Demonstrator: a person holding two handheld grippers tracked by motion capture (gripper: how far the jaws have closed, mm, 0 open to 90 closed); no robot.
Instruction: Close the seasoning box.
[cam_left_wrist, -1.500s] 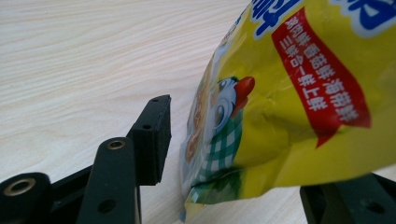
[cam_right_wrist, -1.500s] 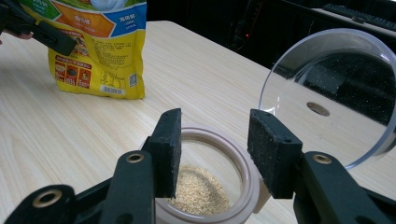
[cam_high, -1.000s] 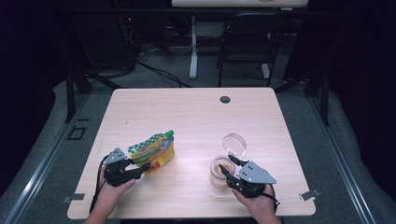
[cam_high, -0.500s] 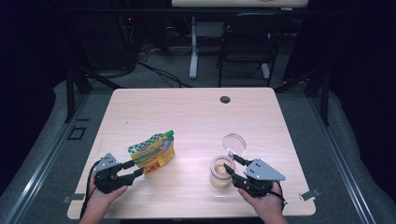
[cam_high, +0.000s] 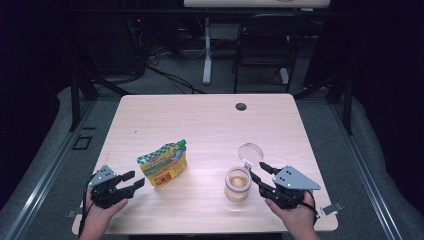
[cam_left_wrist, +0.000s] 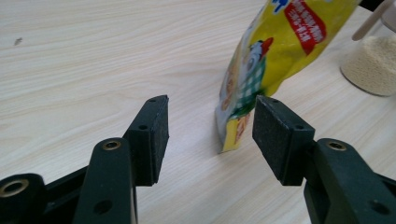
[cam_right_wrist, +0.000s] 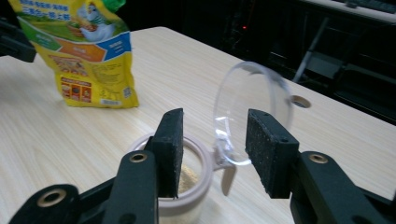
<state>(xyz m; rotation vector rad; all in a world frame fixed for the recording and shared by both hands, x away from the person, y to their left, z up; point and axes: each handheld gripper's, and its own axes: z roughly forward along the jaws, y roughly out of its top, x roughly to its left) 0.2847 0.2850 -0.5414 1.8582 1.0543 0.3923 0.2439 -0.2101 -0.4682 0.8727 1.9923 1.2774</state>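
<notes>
Left tongs (cam_high: 131, 181): spread, empty; backed off left from the pouch (cam_high: 163, 164) over the last second, now just beside its near-left corner.
Right tongs (cam_high: 261, 173): spread, empty; drawn back right of the jar (cam_high: 237, 183), close to its hinged lid (cam_high: 250, 154).
Pouch: upright, near-left of table (cam_high: 210, 120) centre.
Jar: open, lid tipped up, grains inside.
Meaning: both released; likely a pause before pouring or closing.
Room: far half bare; near edge close behind both hands.
</notes>
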